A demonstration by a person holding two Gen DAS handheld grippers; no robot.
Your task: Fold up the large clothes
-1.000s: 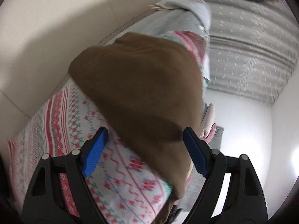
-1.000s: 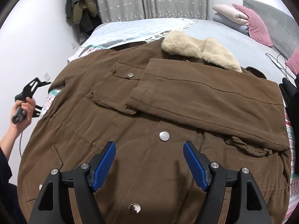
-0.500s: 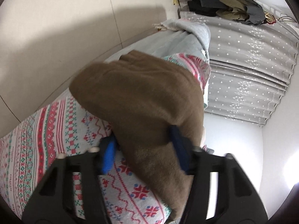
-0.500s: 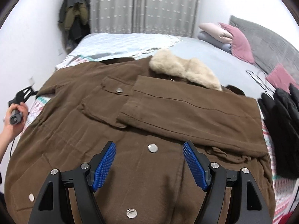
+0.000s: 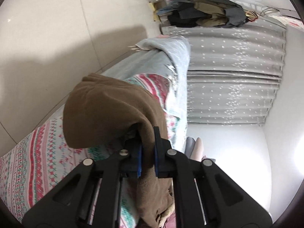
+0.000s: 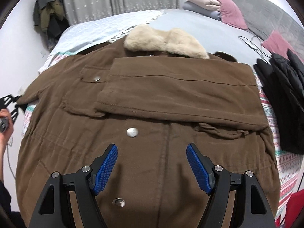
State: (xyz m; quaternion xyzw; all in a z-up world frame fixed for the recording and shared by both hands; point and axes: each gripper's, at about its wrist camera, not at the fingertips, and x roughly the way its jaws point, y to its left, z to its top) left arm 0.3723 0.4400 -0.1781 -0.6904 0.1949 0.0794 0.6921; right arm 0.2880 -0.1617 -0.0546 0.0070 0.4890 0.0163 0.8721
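A large brown coat (image 6: 144, 133) with a beige fur collar (image 6: 165, 41) lies spread on the bed, its right sleeve (image 6: 180, 95) folded across the chest. In the left wrist view, my left gripper (image 5: 147, 144) is closing, and its blue pads press on the edge of the other brown sleeve (image 5: 106, 110), which is raised off the patterned blanket (image 5: 38, 161). That gripper (image 6: 9, 104) also shows at the far left of the right wrist view, in a hand (image 6: 3, 133). My right gripper (image 6: 152, 163) hovers open over the coat's lower front near a silver snap (image 6: 132, 132), holding nothing.
A black garment (image 6: 281, 98) lies along the bed's right side beside a red item (image 6: 292, 205). Pillows (image 6: 212, 5) are stacked at the head. Grey curtains (image 5: 237, 76) and hanging clothes (image 6: 49, 19) are beyond the bed, with the floor (image 5: 47, 47) alongside.
My left gripper has closed from wide open onto the brown sleeve edge and lifted it. The right gripper has drifted slightly over the coat, its jaws unchanged.
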